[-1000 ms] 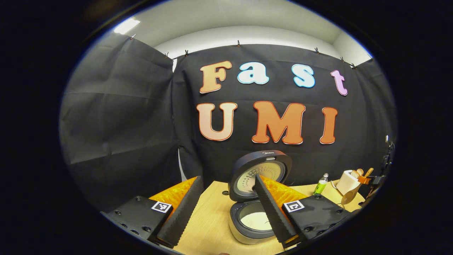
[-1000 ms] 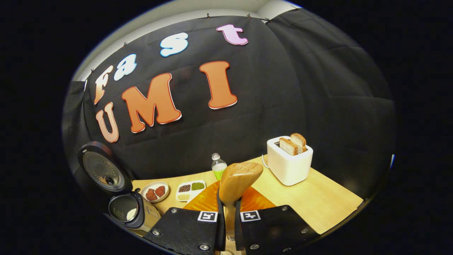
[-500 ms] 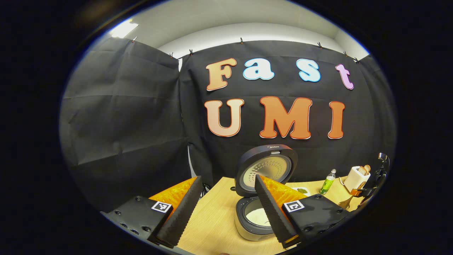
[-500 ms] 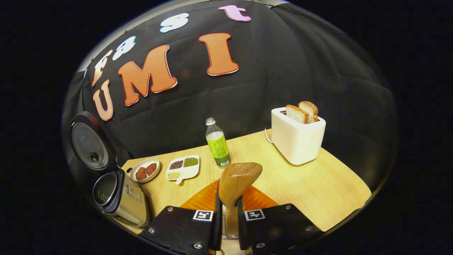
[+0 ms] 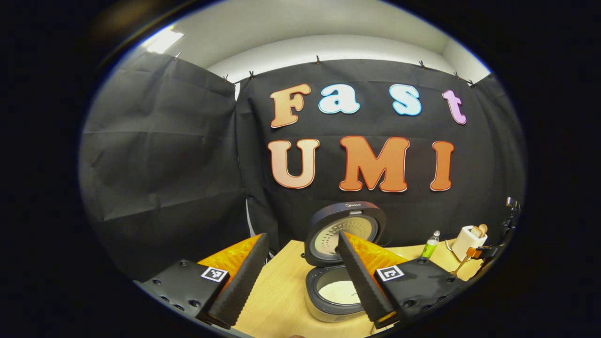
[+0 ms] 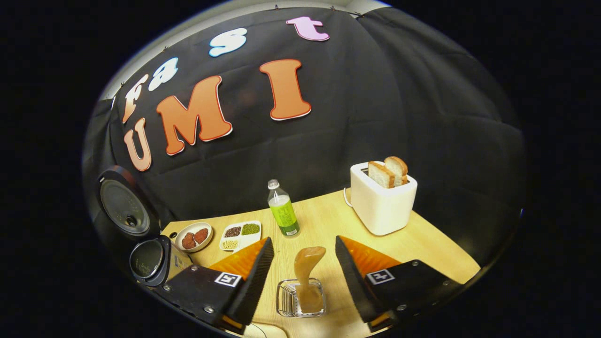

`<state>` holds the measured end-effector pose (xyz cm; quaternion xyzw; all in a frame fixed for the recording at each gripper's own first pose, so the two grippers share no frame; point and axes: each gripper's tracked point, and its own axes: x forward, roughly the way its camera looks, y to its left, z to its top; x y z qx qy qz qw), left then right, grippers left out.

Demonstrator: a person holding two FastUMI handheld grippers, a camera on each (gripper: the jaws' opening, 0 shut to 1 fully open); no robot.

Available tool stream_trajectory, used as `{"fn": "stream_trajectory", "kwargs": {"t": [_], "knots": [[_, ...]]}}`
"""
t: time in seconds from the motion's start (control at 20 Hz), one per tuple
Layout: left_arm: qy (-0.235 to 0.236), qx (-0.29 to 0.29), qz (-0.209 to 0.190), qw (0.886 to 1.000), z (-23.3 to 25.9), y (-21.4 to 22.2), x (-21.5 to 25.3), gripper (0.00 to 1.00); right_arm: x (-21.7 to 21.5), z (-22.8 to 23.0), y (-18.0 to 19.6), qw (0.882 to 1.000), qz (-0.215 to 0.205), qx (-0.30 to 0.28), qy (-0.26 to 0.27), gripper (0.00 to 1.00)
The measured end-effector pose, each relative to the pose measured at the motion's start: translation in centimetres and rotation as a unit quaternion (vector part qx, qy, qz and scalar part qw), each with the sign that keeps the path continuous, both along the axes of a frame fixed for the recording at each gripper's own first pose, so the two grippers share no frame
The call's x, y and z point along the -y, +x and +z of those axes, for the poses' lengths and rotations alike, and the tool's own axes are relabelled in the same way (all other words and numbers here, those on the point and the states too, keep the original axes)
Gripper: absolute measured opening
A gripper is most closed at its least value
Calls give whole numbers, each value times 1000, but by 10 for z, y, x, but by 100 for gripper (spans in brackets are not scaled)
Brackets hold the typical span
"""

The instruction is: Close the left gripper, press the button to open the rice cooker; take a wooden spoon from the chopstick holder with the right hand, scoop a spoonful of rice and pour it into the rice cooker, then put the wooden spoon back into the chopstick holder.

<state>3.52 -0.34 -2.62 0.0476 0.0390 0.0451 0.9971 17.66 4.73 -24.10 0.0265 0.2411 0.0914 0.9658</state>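
The wooden spoon (image 6: 307,270) stands bowl-up in the wire chopstick holder (image 6: 300,299) on the table. My right gripper (image 6: 303,277) is open, with its fingers on either side of the spoon and apart from it. The rice cooker (image 5: 335,291) sits open with white rice in its pot and its lid (image 5: 345,230) upright behind. In the right gripper view the rice cooker (image 6: 150,256) is at the far left. My left gripper (image 5: 300,281) hangs open and empty in front of the cooker. Far right in the left gripper view, the right gripper (image 5: 488,251) is small and partly cut off.
On the wooden table (image 6: 422,253) stand a green bottle (image 6: 281,213), a white toaster (image 6: 382,199) with two bread slices, a plate of meat (image 6: 192,237) and a divided dish of beans (image 6: 239,234). The table's right edge lies near the toaster.
My right gripper has opened and let go of the wooden spoon, which now stands in the holder. The left gripper stayed open, shifting only slightly.
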Motion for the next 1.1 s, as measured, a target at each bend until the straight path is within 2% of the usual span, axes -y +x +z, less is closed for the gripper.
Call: {"fn": "stream_trajectory", "kwargs": {"t": [0.05,0.15,0.45,0.55,0.6,0.85,1.1], "knots": [[0,1,-4,1000,0,1,4,97,5,11,0,1000,-3,10,-2,90],[-3,2,-11,1000,1,5,14,97,15,32,-1,1000,-6,28,-7,94],[-29,25,-35,999,30,45,50,97,37,83,-8,997,-3,70,-21,95],[-29,32,-26,999,42,67,55,99,45,92,-12,997,-8,77,-22,95],[-27,31,-18,999,45,79,56,100,46,95,-15,997,-8,79,-19,95],[-16,22,-39,999,64,147,89,97,60,121,-26,994,-13,103,-12,95],[-5,-12,-53,999,53,210,110,99,82,144,-34,990,-24,132,-35,94]]}}
